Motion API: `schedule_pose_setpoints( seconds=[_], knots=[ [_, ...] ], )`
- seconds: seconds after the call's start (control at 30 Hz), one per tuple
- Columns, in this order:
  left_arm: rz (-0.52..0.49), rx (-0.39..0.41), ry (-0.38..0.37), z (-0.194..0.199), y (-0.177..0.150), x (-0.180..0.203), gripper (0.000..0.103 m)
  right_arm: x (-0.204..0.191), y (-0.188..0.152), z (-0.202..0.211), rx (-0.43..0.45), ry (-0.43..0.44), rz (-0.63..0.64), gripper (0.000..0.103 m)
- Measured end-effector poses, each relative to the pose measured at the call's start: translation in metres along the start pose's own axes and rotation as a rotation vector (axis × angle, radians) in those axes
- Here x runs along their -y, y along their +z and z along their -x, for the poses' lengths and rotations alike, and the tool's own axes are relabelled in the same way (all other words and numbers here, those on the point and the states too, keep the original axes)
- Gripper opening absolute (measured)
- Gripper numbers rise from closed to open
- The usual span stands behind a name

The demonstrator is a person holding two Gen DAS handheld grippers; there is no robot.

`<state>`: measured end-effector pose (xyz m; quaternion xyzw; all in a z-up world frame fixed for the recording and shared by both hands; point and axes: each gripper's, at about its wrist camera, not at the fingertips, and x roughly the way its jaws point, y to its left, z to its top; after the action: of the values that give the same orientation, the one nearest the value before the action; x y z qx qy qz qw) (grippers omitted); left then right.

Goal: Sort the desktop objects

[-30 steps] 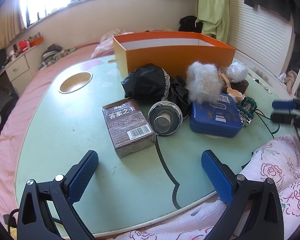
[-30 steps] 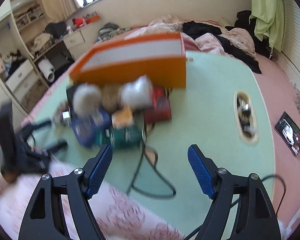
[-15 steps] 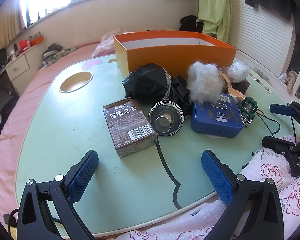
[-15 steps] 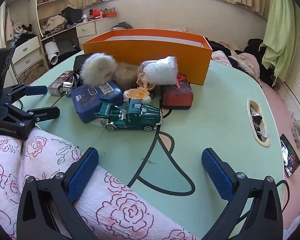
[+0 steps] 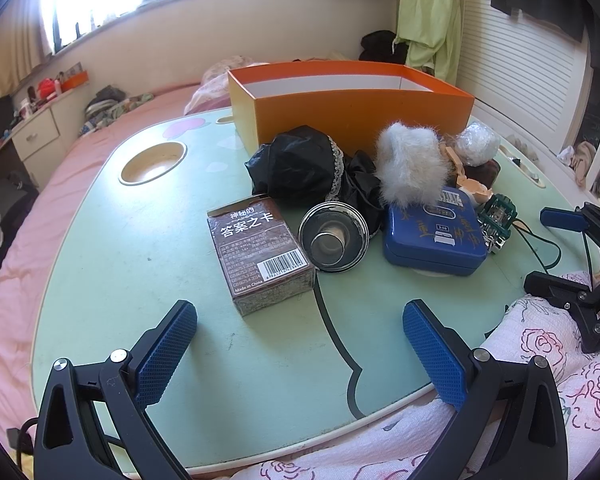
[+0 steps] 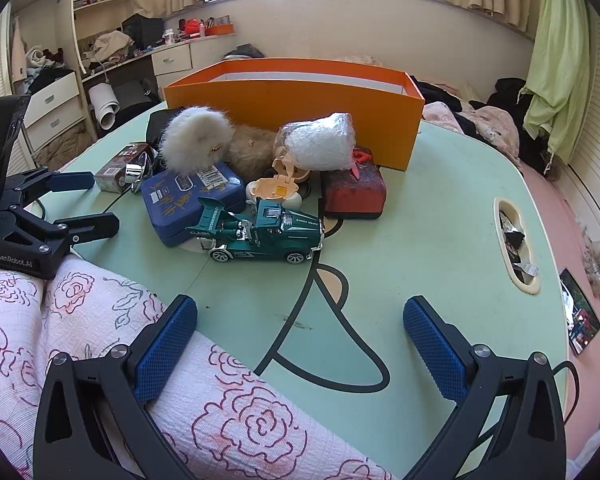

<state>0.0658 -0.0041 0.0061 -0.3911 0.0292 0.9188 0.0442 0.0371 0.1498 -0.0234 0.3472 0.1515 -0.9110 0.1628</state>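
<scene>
Right gripper (image 6: 300, 340) swung round; toy truck (image 6: 260, 234) fronts clutter.

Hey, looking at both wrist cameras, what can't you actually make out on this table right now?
- Inside of the orange box: both views, its near wall hides the floor.
- Toy truck: left wrist view, mostly behind the blue tin.
- Brown furry thing: right wrist view, covered by the white fluffy ball; unidentifiable.
- Table slot contents: right wrist view, too small.
- Card box: right wrist view, label unreadable.
</scene>
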Motion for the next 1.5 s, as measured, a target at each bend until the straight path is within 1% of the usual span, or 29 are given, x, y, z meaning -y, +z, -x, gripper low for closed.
schedule_pose_setpoints(
  seconds=[0.2,0.27,0.3,0.37,0.4,0.47,0.5,0.53,0.57,0.67,0.73,0.8,0.87,1.0,1.07,1.17,1.23,1.4,1.47,1.5],
  knots=[
    [0.003,0.000,0.012,0.000,-0.001,0.000,0.103,0.000,0.000,0.000,0.002,0.003,0.002,0.103],
    [-0.011,0.004,0.061,0.002,-0.001,0.003,0.103,0.000,0.000,0.000,0.002,0.004,0.003,0.103],
    [-0.036,0.010,0.104,0.006,0.000,0.008,0.103,0.000,0.000,0.000,0.003,0.004,0.003,0.103],
    [-0.072,0.030,0.149,0.014,0.005,0.016,0.103,-0.001,-0.001,0.000,0.005,0.006,0.004,0.103],
    [-0.079,0.044,0.139,0.021,0.013,0.020,0.103,-0.001,-0.002,0.000,0.006,0.007,0.005,0.103],
    [-0.062,0.043,0.057,0.031,0.030,0.024,0.103,0.000,-0.004,0.001,0.008,0.009,0.005,0.103],
    [-0.039,0.026,-0.007,0.034,0.045,0.026,0.102,0.002,-0.005,0.001,0.009,0.010,0.005,0.103],
    [-0.030,0.006,-0.040,0.035,0.058,0.029,0.102,0.002,-0.005,0.001,0.009,0.010,0.006,0.103],
    [-0.030,-0.012,-0.056,0.034,0.070,0.032,0.102,0.002,-0.005,0.001,0.009,0.011,0.006,0.103],
    [-0.052,-0.040,-0.055,0.025,0.120,0.044,0.102,0.002,-0.005,0.001,0.009,0.012,0.007,0.103],
    [-0.022,-0.063,-0.045,0.010,0.154,0.050,0.102,0.002,-0.006,0.001,0.010,0.013,0.008,0.103],
    [0.009,-0.087,-0.036,-0.007,0.177,0.056,0.102,0.002,-0.006,0.001,0.010,0.014,0.008,0.103],
    [0.045,-0.114,0.001,-0.030,0.192,0.061,0.102,0.002,-0.006,0.001,0.012,0.015,0.009,0.103],
    [0.091,-0.140,0.033,-0.059,0.198,0.065,0.102,0.008,-0.007,0.000,0.017,0.017,0.009,0.103],
    [0.094,-0.147,0.044,-0.067,0.195,0.067,0.102,0.008,-0.006,0.000,0.020,0.018,0.009,0.103],
    [0.099,-0.168,0.037,-0.075,0.195,0.070,0.102,0.009,-0.007,-0.001,0.023,0.020,0.010,0.103],
    [0.099,-0.179,0.030,-0.077,0.194,0.071,0.102,0.009,-0.007,-0.001,0.023,0.021,0.011,0.103],
    [0.080,-0.176,0.038,-0.077,0.194,0.070,0.102,0.009,-0.007,-0.001,0.023,0.023,0.013,0.103],
    [0.080,-0.172,0.027,-0.074,0.194,0.068,0.102,0.009,-0.007,-0.001,0.024,0.024,0.014,0.103],
    [0.088,-0.162,0.009,-0.069,0.193,0.065,0.102,0.009,-0.007,-0.001,0.024,0.025,0.014,0.103]
  ],
)
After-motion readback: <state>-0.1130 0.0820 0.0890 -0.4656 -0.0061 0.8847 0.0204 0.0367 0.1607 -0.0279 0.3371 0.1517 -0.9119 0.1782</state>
